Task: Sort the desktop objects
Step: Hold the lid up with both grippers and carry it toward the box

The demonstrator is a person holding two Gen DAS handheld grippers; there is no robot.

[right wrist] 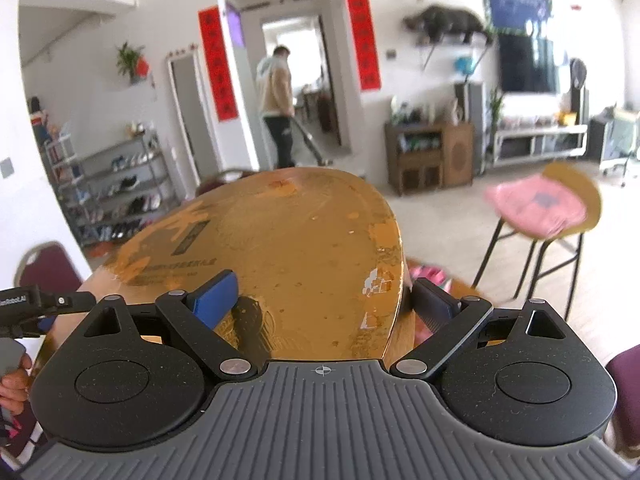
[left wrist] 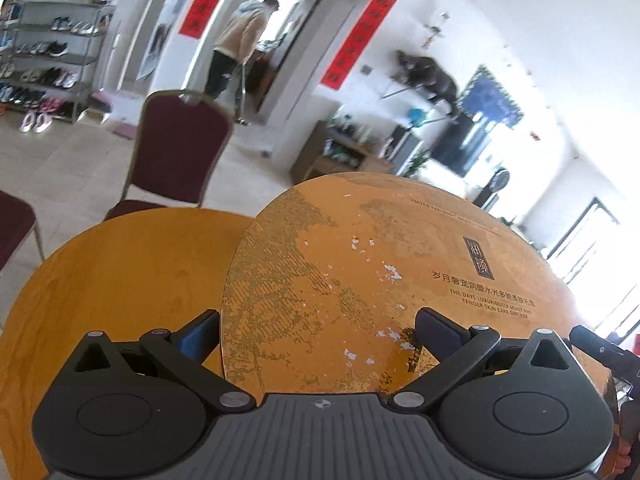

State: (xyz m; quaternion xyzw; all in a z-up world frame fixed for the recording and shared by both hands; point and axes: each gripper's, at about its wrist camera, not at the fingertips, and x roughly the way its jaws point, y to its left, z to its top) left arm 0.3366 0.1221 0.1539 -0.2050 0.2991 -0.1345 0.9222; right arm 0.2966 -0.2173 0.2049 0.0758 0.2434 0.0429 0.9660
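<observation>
A large flat orange-gold gift box (left wrist: 360, 260) with printed lettering fills the middle of both views, its glossy top (right wrist: 288, 232) scuffed white in spots. My left gripper (left wrist: 318, 330) stands wide apart at the box's near left corner. One finger lies past the left edge and the other over the top face. My right gripper (right wrist: 324, 302) straddles the near right corner the same way, its blue left pad (right wrist: 216, 300) just above the top. Whether the pads press on the box is unclear. The round orange table (left wrist: 120, 272) lies below.
A maroon chair (left wrist: 176, 148) stands behind the table. A stool with a pink cushion (right wrist: 536, 204) is off to the right. Pink items (right wrist: 430, 274) show past the box's right edge. A person (left wrist: 240, 44) stands in the far doorway, and a shoe rack (left wrist: 44, 60) lines the left wall.
</observation>
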